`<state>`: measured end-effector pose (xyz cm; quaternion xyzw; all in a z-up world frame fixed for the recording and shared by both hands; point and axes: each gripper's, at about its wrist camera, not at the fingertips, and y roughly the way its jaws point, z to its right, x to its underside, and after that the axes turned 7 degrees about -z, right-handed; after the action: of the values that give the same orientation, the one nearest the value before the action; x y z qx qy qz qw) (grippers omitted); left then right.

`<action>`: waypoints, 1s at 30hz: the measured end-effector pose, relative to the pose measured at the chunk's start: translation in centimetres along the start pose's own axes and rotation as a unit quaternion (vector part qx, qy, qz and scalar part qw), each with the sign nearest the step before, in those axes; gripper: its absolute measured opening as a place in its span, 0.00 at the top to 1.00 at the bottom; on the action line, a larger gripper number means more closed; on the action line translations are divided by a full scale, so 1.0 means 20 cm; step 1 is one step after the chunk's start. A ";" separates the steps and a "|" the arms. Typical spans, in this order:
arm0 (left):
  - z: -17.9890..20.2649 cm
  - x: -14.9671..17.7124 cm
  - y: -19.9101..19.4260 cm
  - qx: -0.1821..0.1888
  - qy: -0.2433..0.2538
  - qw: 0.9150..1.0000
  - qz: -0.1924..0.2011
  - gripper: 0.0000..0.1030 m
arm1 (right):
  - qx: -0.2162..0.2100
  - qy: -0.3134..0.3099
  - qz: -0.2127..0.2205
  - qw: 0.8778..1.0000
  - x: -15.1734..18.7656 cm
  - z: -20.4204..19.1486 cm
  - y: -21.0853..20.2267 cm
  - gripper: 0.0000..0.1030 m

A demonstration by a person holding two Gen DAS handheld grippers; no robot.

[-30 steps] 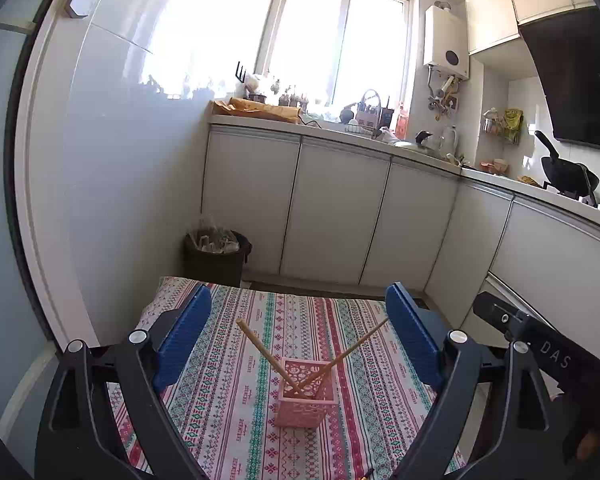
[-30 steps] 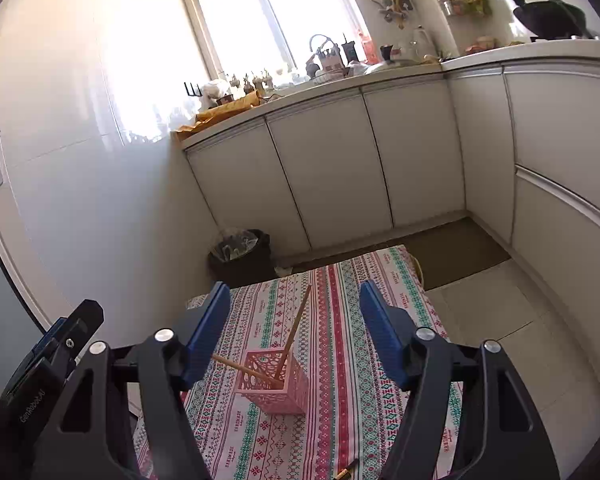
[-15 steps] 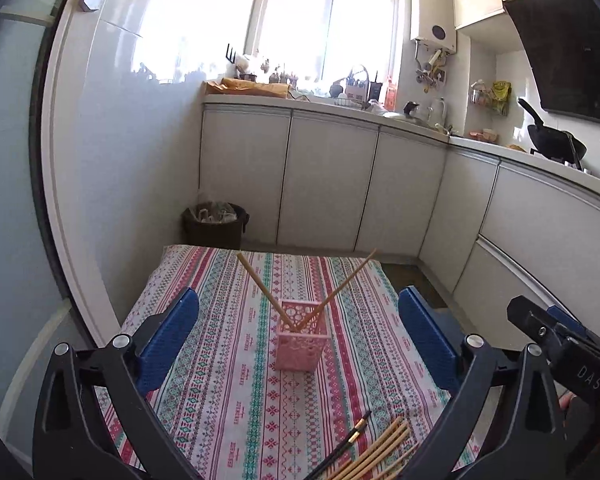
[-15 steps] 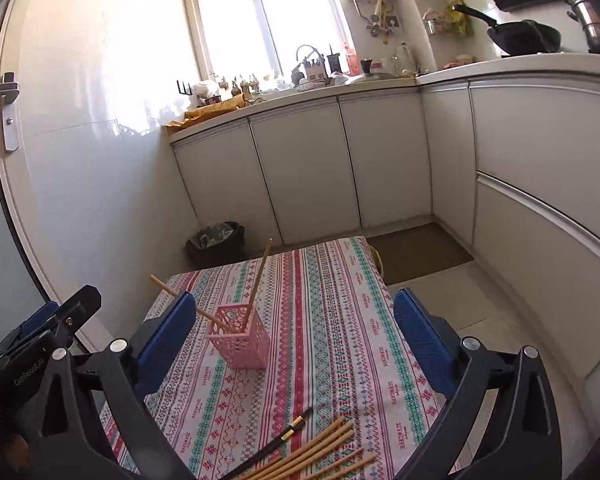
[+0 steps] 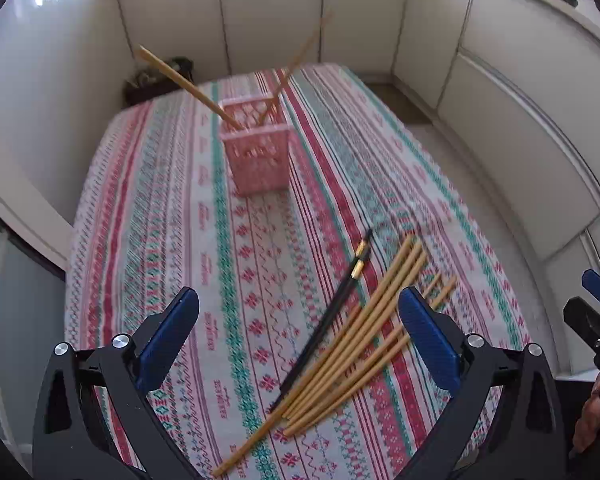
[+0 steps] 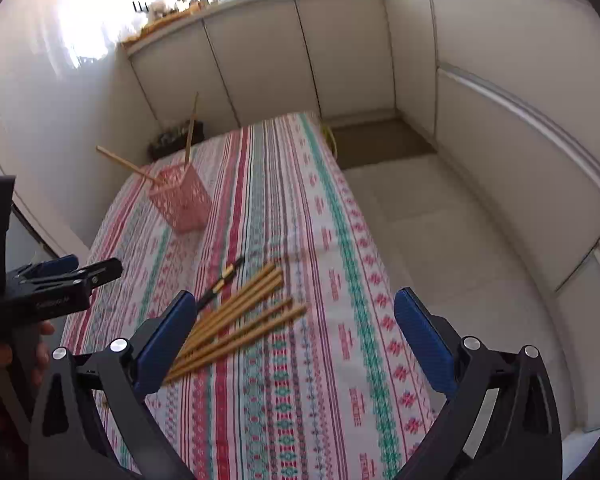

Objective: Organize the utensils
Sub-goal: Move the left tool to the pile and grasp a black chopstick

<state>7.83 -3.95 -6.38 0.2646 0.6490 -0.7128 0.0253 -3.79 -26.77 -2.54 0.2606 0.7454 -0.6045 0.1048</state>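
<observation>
A pink lattice holder [image 5: 257, 152] stands on the striped tablecloth [image 5: 172, 216] and holds two wooden chopsticks [image 5: 188, 85] that lean apart; it also shows in the right wrist view [image 6: 182, 199]. Several wooden chopsticks [image 5: 356, 336] and a black pair [image 5: 332, 316] lie loose on the cloth nearer me; they also show in the right wrist view [image 6: 236, 316]. My left gripper [image 5: 298, 336] is open and empty above the loose chopsticks. My right gripper [image 6: 296, 344] is open and empty, with the chopsticks by its left finger.
White kitchen cabinets [image 6: 260, 48] run behind and to the right of the table. A dark bin [image 5: 152, 84] stands on the floor past the table's far left corner. The tiled floor [image 6: 440, 240] lies off the table's right edge.
Both grippers have tilted down and drawn back from the holder toward the table's near end. The loose chopsticks have come into full view beneath them. Both stay open.
</observation>
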 end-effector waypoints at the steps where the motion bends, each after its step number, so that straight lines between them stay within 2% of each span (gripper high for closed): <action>1: 0.01 -0.01 0.05 0.010 0.005 1.000 -0.021 0.07 | -0.005 0.000 -0.018 1.000 0.04 0.01 0.03 0.07; 3: 0.03 -0.04 0.13 0.021 0.009 0.998 -0.054 0.07 | -0.013 -0.004 -0.049 0.999 0.06 0.03 0.08 0.07; 6: 0.06 -0.15 0.22 0.025 0.005 0.995 -0.093 0.07 | -0.014 0.003 -0.053 0.999 0.08 0.07 0.09 0.07; 9: 0.13 -0.28 0.34 0.041 0.000 0.991 -0.131 0.07 | -0.052 0.029 -0.079 0.995 0.05 0.13 0.12 0.07; 11: 0.18 -0.36 0.43 0.033 0.004 0.988 -0.149 0.10 | -0.067 0.049 -0.087 0.993 0.04 0.16 0.13 0.07; 13: 0.22 -0.41 0.52 0.018 0.011 0.986 -0.166 0.27 | -0.071 0.059 -0.082 0.992 0.02 0.18 0.12 0.07; 16: 0.23 -0.44 0.65 0.011 0.007 0.980 -0.196 0.47 | -0.082 0.069 -0.069 0.992 0.01 0.21 0.10 0.07; 23: 0.18 -0.45 0.77 0.042 -0.013 0.977 -0.207 0.62 | -0.096 0.070 -0.081 0.990 -0.01 0.20 0.12 0.07; 26: 0.16 -0.46 0.78 0.034 -0.007 0.979 -0.201 0.69 | -0.091 0.069 -0.082 0.990 -0.01 0.18 0.14 0.07; 28: 0.16 -0.46 0.79 0.007 -0.001 0.980 -0.199 0.89 | -0.086 0.072 -0.086 0.990 -0.01 0.18 0.16 0.07; 30: 0.10 -0.44 0.79 0.019 -0.006 0.980 -0.197 0.89 | -0.082 0.075 -0.090 0.990 -0.02 0.17 0.17 0.07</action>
<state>20.64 -11.05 -17.05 0.1278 0.6747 -0.7177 -0.1162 -2.28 -29.67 -6.11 0.2274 0.8185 -0.5274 0.0144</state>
